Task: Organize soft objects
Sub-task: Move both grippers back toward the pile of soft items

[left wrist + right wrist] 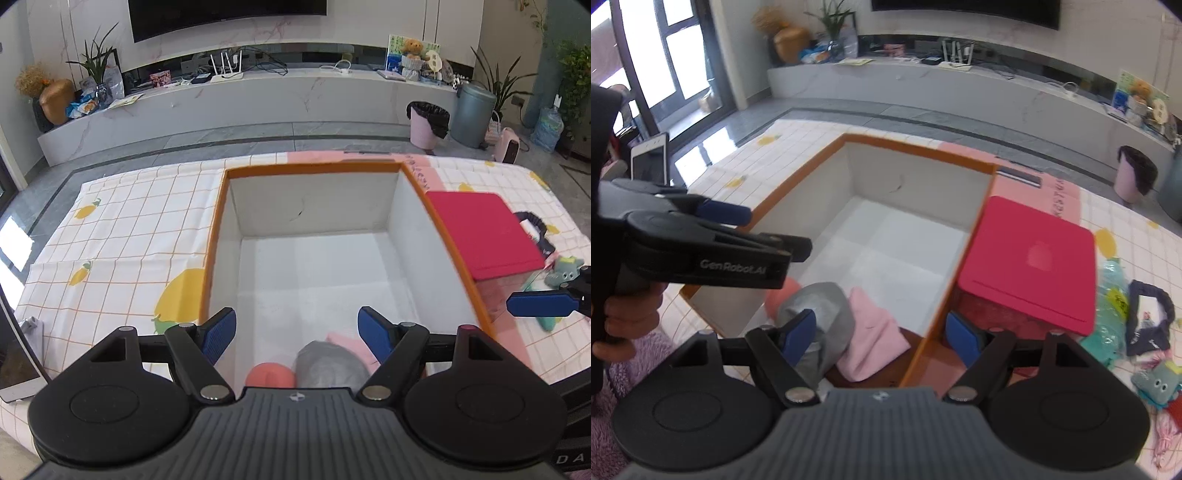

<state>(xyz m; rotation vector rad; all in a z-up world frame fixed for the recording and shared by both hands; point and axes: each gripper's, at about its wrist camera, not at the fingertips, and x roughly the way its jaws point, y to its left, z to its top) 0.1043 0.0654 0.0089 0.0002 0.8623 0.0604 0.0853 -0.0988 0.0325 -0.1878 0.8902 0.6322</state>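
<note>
With the left gripper and right gripper both spread apart and empty, the grey, pink and coral soft items lie in the orange-rimmed white box, whose rim could be snagged.

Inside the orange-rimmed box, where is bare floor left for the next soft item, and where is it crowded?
The box is bare across its middle and far end, up to the far wall. Its near end is crowded: gray cloth, pink cloth and a coral ball bunch there. Right of the box, the red case and small items fill the mat.
</note>
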